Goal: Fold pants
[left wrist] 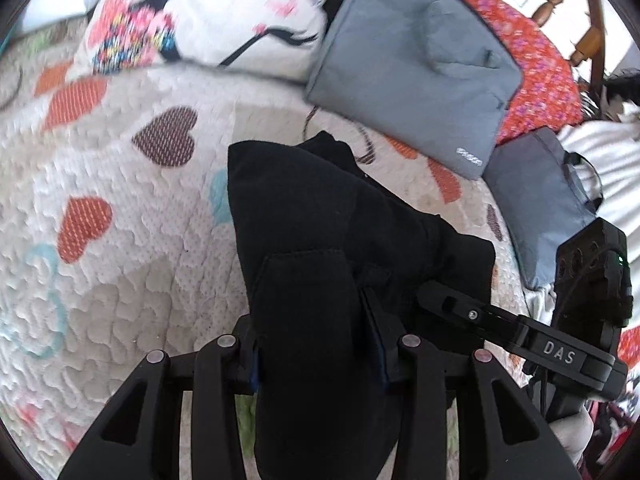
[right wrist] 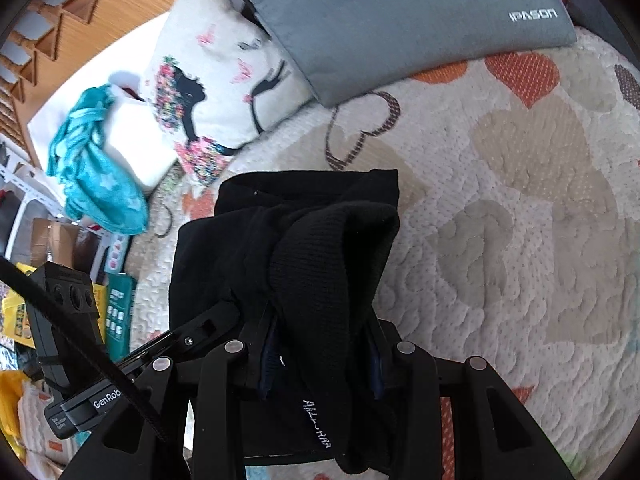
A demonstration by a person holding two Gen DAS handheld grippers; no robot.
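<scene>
Bright daylight, fisheye warp, slight blur

Black pants point(left wrist: 320, 240): soft knit fabric, bunched and partly folded. The far portion rests on the heart-patterned quilt point(left wrist: 120, 184). The near ribbed edge, bearing small white lettering, is raised.

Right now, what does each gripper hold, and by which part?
Both hold the black pants. The left gripper pinches a folded edge of the fabric; the right gripper pinches a ribbed hem or cuff. The rest lies on the heart-patterned quilt.
</scene>
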